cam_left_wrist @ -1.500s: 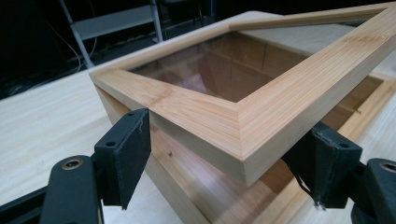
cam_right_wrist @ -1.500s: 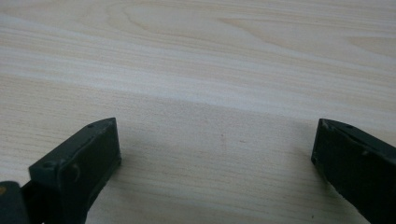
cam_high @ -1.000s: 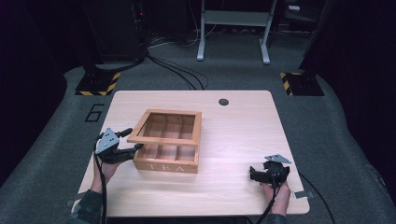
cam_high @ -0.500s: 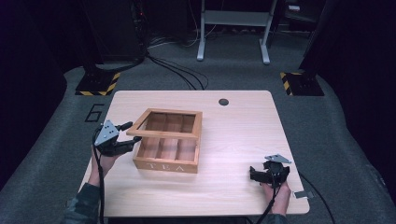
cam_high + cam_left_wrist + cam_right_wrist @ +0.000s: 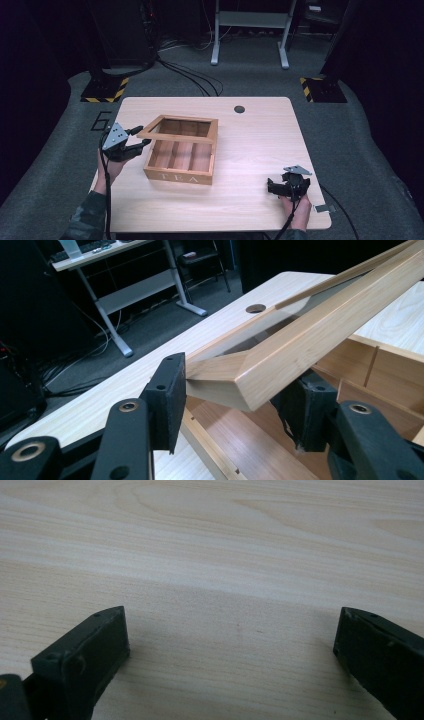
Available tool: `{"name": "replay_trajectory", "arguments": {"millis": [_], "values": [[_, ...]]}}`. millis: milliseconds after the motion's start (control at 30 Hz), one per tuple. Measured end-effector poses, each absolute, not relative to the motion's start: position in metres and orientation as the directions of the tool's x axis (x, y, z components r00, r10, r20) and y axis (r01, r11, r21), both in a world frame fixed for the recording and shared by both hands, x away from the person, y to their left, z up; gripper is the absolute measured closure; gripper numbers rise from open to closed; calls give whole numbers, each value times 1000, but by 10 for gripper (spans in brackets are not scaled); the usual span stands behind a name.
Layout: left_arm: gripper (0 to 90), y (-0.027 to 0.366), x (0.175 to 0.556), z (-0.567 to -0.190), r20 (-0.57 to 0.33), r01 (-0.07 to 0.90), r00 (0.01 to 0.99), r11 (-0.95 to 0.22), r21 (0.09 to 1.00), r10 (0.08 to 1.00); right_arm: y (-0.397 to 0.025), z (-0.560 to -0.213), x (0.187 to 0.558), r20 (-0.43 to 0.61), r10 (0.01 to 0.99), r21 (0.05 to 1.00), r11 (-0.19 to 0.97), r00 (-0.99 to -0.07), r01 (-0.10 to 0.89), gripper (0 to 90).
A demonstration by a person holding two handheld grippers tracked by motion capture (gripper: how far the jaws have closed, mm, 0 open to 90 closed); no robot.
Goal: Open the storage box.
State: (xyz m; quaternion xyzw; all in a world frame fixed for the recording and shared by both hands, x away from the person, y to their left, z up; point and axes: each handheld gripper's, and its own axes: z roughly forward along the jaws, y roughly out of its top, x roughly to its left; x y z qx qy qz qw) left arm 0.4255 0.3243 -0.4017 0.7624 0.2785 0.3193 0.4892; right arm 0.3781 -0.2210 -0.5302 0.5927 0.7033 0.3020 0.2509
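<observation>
The left gripper sat at about nine o'clock on the desk, its fingers clamped narrow on the near left corner of the lid of the tea box. A second before, the lid had lain nearly flat on the box and the gripper was lower and closer to the person; half a second before, the lid's left corner had begun to lift. By this moment the lid stood clearly raised, a wooden frame tilted up off the box at its front edge, with its far side apparently hinged along the back wall. That told me the opening was under way and the grasp was holding, though the lid was only part open and would need to swing further back before the compartments were free. The box itself stood left of the desk's centre, and had not shifted across the three pictures. Further right, at about five o'clock, the right gripper rested by the desk's near edge exactly where it had been, its fingers wide apart over bare wood, holding nothing and well apart from the box.
</observation>
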Motion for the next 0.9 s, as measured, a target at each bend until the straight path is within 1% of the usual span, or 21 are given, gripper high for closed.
{"name": "replay_trajectory", "arguments": {"millis": [300, 533, 900], "values": [[515, 327, 438, -386, 188, 141, 663, -368, 919, 725, -221, -530, 378, 5, 985, 722, 115, -171, 682, 6], [568, 329, 448, -375, 190, 146, 666, -376, 915, 721, -221, -530, 378, 5, 985, 722, 115, -171, 682, 6], [593, 330, 459, -365, 184, 146, 673, -373, 916, 717, -221, -530, 378, 5, 985, 722, 115, -171, 682, 6]]}}
